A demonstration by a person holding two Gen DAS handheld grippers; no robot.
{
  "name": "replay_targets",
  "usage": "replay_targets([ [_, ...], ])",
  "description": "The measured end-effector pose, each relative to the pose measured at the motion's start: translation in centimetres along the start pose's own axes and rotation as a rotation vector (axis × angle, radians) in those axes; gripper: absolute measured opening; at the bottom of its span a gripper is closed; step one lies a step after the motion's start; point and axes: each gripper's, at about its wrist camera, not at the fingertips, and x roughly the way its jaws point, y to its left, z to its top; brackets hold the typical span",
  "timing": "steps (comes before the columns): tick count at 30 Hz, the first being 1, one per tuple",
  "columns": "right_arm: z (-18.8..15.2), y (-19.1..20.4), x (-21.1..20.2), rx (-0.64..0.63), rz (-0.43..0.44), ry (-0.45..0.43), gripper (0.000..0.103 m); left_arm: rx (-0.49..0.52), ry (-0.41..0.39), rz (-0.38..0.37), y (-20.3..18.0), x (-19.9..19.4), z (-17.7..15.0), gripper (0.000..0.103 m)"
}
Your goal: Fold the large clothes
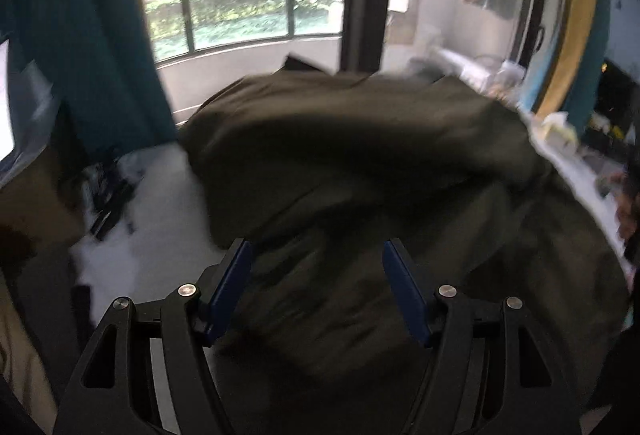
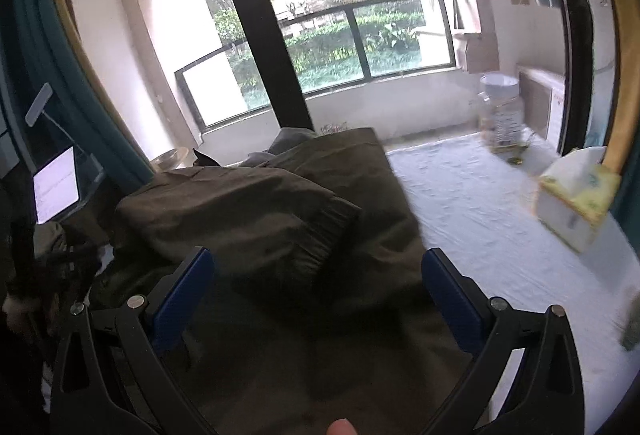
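Fabric this thick looks heavy and limp: the dark olive garment [image 2: 280,219] lies heaped on the white-covered table [image 2: 480,203], one ribbed cuff [image 2: 320,243] folded on top. Hems or shoulder seams seem the best holds. Left gripper [image 1: 316,283] and right gripper [image 2: 318,295] hover over it, fingers wide, holding nothing. Beyond: tissue box [image 2: 576,203], balcony railing [image 2: 400,35], teal curtain [image 1: 92,35].

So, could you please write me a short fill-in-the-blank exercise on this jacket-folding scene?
1. The garment being folded is dark ____ in colour.
2. Both the left gripper and right gripper have their jaws ____.
3. The tissue box lies on a ____ tablecloth.

Missing words: olive green; open; white
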Motion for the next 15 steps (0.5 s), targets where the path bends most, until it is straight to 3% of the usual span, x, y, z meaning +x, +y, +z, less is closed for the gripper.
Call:
replay_targets([
  [3, 0.0, 0.7, 1.9, 0.014, -0.01, 0.041, 0.09, 0.043, -0.01, 0.067, 0.6, 0.8, 0.0, 0.071],
  [6, -0.2, 1.3, 3.7, 0.033, -0.01, 0.084, 0.083, 0.06, -0.025, 0.068, 1.7, 2.5, 0.4, 0.071],
  [10, -0.6, 1.6, 5.4, 0.063, -0.007, 0.132, 0.078, 0.107, 0.003, 0.081, 0.9, 4.9, 1.2, 0.071],
  [12, -1.0, 1.6, 5.9, 0.079, 0.007, 0.147, 0.077, 0.166, 0.005, 0.123, 0.2, 6.0, 0.8, 0.07],
  [14, -1.2, 1.5, 6.4, 0.09, 0.016, 0.162, 0.074, 0.18, -0.012, 0.159, 0.5, 6.7, 0.8, 0.027],
  [15, -1.4, 1.6, 6.6, 0.093, 0.023, 0.17, 0.069, 0.137, -0.028, 0.149, 1.3, 6.6, 1.0, 0.022],
])
